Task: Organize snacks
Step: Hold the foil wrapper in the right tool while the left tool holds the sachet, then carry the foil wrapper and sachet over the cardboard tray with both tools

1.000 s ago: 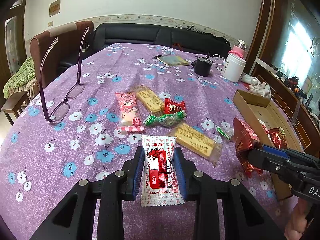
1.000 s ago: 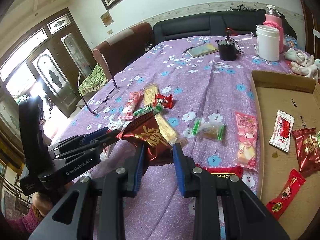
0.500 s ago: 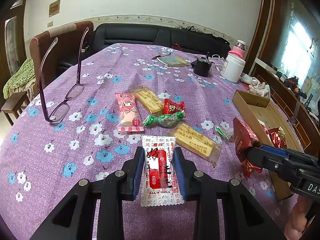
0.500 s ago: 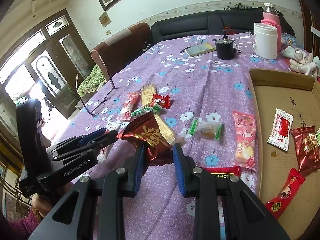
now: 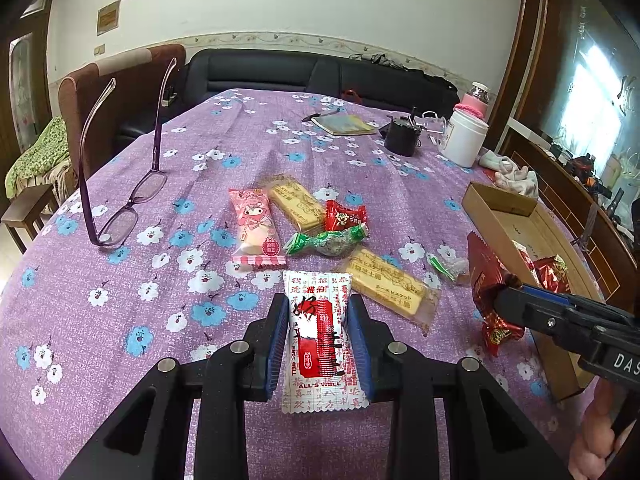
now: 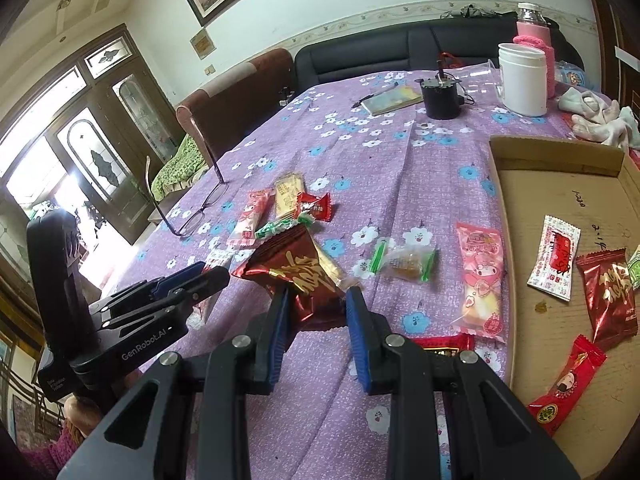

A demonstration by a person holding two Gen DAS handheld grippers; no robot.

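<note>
My left gripper (image 5: 319, 312) is shut on a white and red snack packet (image 5: 320, 336), held low over the purple flowered tablecloth. My right gripper (image 6: 316, 304) is shut on a dark red foil snack packet (image 6: 296, 272), which also shows in the left wrist view (image 5: 486, 280). Loose snacks lie mid-table: a pink packet (image 5: 256, 230), two yellow biscuit packs (image 5: 298, 202) (image 5: 386, 286), a small red packet (image 5: 344, 216) and a green candy (image 5: 328, 242). A cardboard box (image 6: 560, 148) at the right holds several snacks.
Purple glasses (image 5: 120, 216) rest at the left. A black cup (image 6: 440, 100), a white jar (image 6: 522, 80), a pink bottle, a notebook and a cloth stand at the far side. A pink packet (image 6: 480, 272) and a clear green candy (image 6: 404, 264) lie beside the box.
Both grippers keep their packets. The right gripper has drifted slightly with the dark red packet; the left barely moved.
</note>
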